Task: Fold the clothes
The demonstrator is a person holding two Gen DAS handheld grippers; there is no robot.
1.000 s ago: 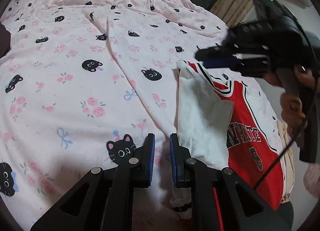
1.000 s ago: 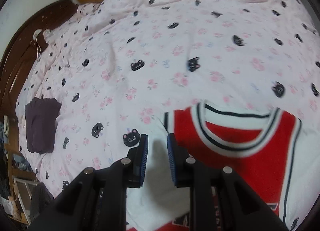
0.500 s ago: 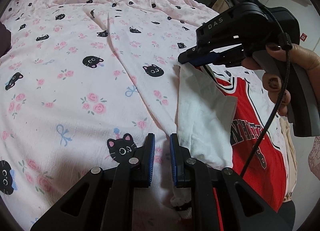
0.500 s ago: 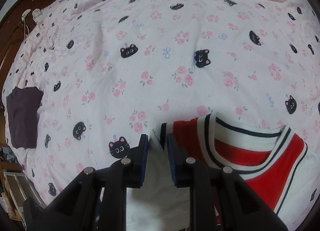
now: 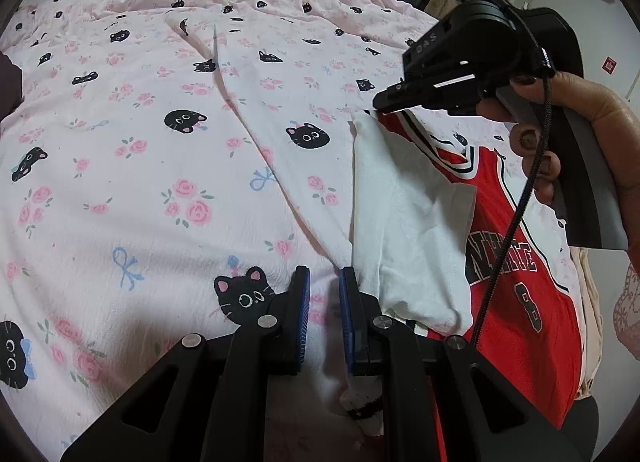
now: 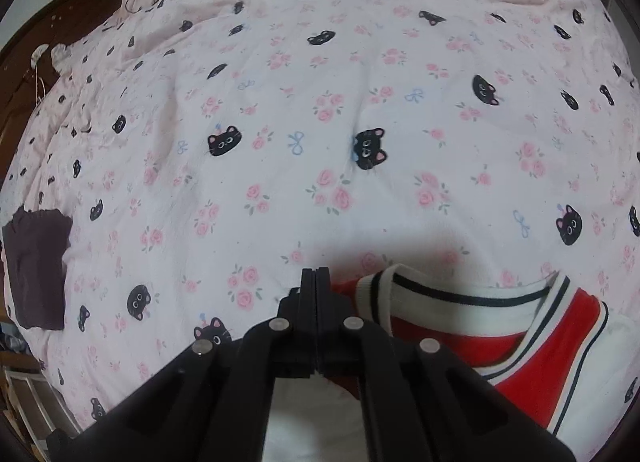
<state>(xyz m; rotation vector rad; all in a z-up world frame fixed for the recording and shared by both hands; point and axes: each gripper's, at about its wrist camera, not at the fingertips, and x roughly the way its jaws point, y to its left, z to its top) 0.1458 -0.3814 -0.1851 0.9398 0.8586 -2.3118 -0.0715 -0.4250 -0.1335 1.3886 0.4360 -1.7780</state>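
Step in hand: taking hold of the jersey (image 5: 516, 282) by its top corner to start a fold. It lies face up on the bedsheet (image 5: 168, 190), at the near right edge of the bed, red with white-and-black trim; its left side is already turned over so the white inside (image 5: 404, 222) shows.

Right gripper (image 6: 316, 276): jaws have just been closing and now stand fully together at the shoulder corner beside the collar (image 6: 460, 294). The left wrist view puts its tips right at the top corner of the white flap. Looks pinched on the fabric, though the cloth between the pads is hidden from both views. A hand (image 5: 580, 134) grips its handle.

Left gripper (image 5: 324, 294): jaws a narrow slot apart, nothing between them. It hovers over the sheet just left of the jersey's lower white edge, not touching it as far as I can see.

Next move, my read: left gripper needs to shift right and clamp the lower corner, so both ends travel together. Then lift low and carry across evenly, or the flap sags and creases.

Dark folded cloth (image 6: 38, 266) sits far left, well apart.
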